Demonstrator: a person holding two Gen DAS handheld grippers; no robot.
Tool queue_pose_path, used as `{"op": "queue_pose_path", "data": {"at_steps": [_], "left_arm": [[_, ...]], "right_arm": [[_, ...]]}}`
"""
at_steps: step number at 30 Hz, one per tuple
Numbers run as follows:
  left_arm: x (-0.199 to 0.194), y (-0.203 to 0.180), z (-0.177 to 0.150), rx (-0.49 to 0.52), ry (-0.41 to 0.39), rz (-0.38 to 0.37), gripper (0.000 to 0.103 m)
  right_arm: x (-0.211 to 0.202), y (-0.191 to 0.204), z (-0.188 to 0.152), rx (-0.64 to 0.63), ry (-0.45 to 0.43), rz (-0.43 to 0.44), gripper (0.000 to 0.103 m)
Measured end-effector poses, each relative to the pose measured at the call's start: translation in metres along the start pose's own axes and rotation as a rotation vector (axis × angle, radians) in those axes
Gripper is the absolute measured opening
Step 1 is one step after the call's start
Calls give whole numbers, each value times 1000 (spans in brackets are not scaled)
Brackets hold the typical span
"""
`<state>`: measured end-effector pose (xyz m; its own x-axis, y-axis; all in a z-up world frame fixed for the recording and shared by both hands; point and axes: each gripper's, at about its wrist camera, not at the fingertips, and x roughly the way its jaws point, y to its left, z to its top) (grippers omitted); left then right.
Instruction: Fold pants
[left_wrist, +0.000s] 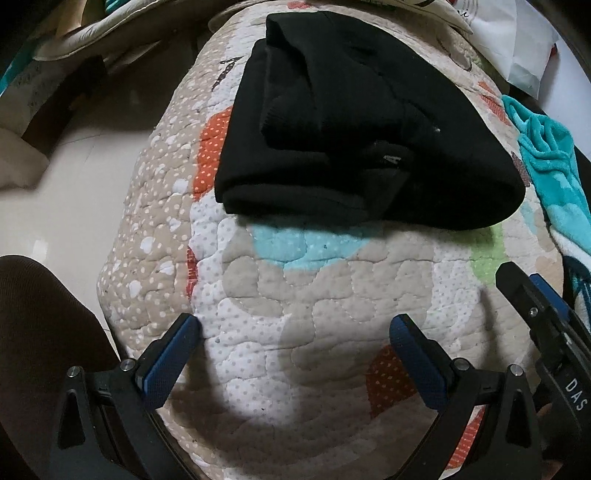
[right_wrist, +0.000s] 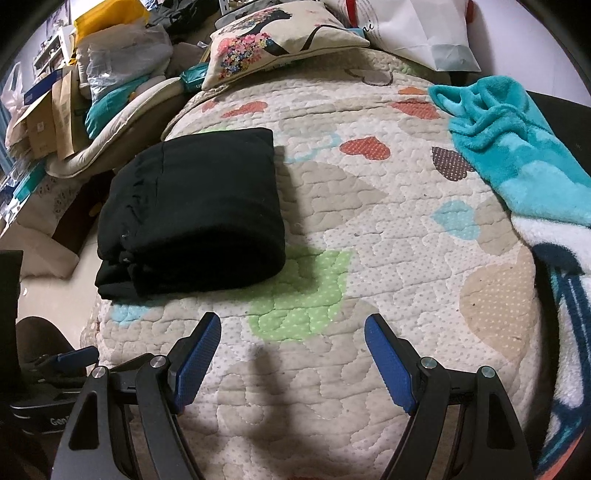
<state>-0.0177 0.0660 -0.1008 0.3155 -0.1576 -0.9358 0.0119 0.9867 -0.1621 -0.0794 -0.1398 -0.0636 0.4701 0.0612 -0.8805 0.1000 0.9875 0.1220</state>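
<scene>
The black pants (left_wrist: 354, 125) lie folded into a thick bundle on the quilted heart-pattern bed cover (left_wrist: 314, 302). In the right wrist view the pants (right_wrist: 195, 218) sit to the left on the cover (right_wrist: 388, 229). My left gripper (left_wrist: 295, 332) is open and empty, hovering over the cover just short of the bundle's near edge. My right gripper (right_wrist: 291, 328) is open and empty, near the cover's front, to the right of the bundle. The right gripper's finger also shows at the right edge of the left wrist view (left_wrist: 532, 295).
A teal fleece blanket (right_wrist: 513, 147) lies along the bed's right side. A printed pillow (right_wrist: 273, 40) and a white bag (right_wrist: 424, 33) sit at the head. Piled bags and boxes (right_wrist: 74, 88) stand to the left. The bed's left edge drops to a pale floor (left_wrist: 70, 184).
</scene>
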Motion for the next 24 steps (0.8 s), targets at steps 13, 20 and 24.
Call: {"op": "queue_pose_path", "data": {"at_steps": [13,20,24], "left_arm": [[-10,10,3,-48,3,-75,102],[-84,36,43,-105,-252,-253,101],[-61,40,83,-106,-184,-292,101]], "right_arm": [[-6,1,1,-2,-31,-3,84],[-40,-1,39,37,-123,52,85],[-29,3,86,69,-64,164,90]]}}
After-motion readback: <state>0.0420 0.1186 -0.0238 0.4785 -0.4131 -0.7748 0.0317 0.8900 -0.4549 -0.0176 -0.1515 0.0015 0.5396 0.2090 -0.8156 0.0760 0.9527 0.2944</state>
